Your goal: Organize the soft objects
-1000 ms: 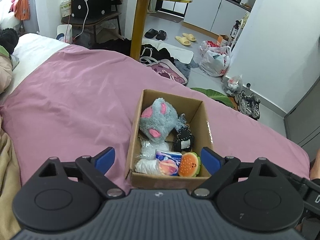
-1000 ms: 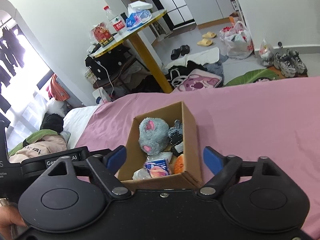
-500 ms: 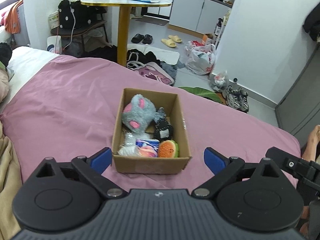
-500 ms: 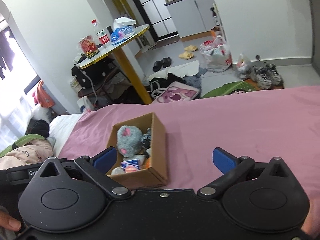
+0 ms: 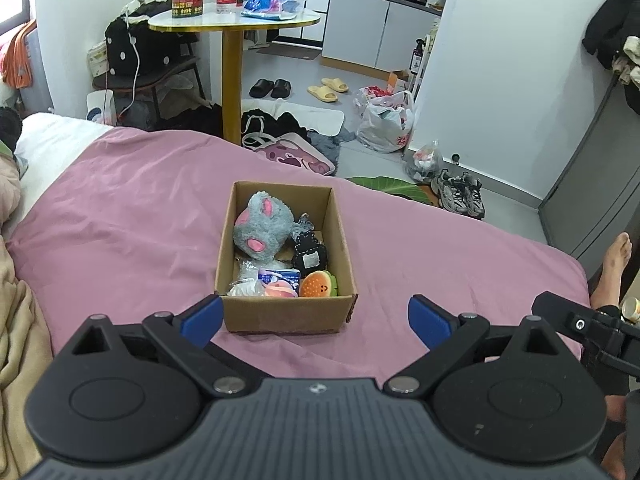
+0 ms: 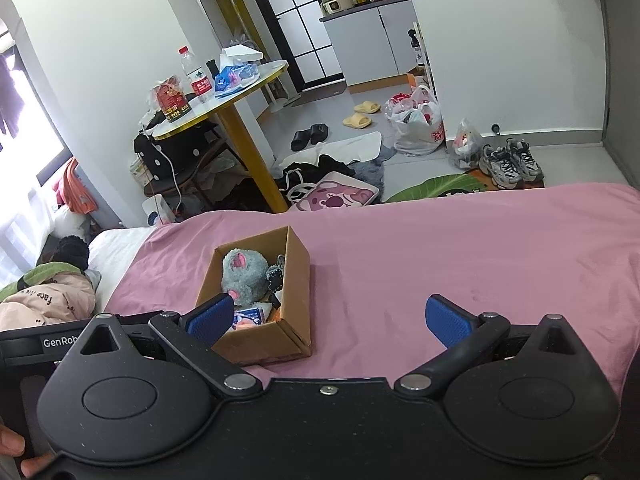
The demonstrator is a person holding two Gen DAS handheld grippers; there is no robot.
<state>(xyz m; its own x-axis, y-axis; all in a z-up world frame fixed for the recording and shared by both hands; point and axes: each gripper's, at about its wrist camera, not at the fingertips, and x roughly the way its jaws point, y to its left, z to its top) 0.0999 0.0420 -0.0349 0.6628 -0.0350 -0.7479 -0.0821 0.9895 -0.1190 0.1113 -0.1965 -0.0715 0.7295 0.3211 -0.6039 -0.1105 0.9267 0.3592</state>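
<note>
A brown cardboard box (image 5: pixel 340 236) (image 6: pixel 298 280) sits on the pink bed cover (image 5: pixel 120 216). Inside lie a grey plush with pink patches (image 5: pixel 262 226) (image 6: pixel 244 274), a black knitted toy (image 5: pixel 308 254), an orange burger-shaped toy (image 5: pixel 318 285), a blue-and-pink packet (image 5: pixel 278 282) and a white wrapped bundle (image 5: pixel 242 286). My left gripper (image 5: pixel 316 320) is open, held back from the box's near wall with nothing between its fingers. My right gripper (image 6: pixel 328 318) is open too, right of the box, empty.
Beyond the bed stand a yellow-legged round table (image 5: pixel 232 24) with bottles and packets, bags, slippers and shoes (image 5: pixel 460 196) on the floor. A beige blanket (image 5: pixel 16 320) lies at left. A person's bare foot (image 5: pixel 614 256) shows at right of the bed.
Both grippers have pulled back and up from the box, so it looks smaller and farther. The box and its contents have stayed put. Both stay open.
</note>
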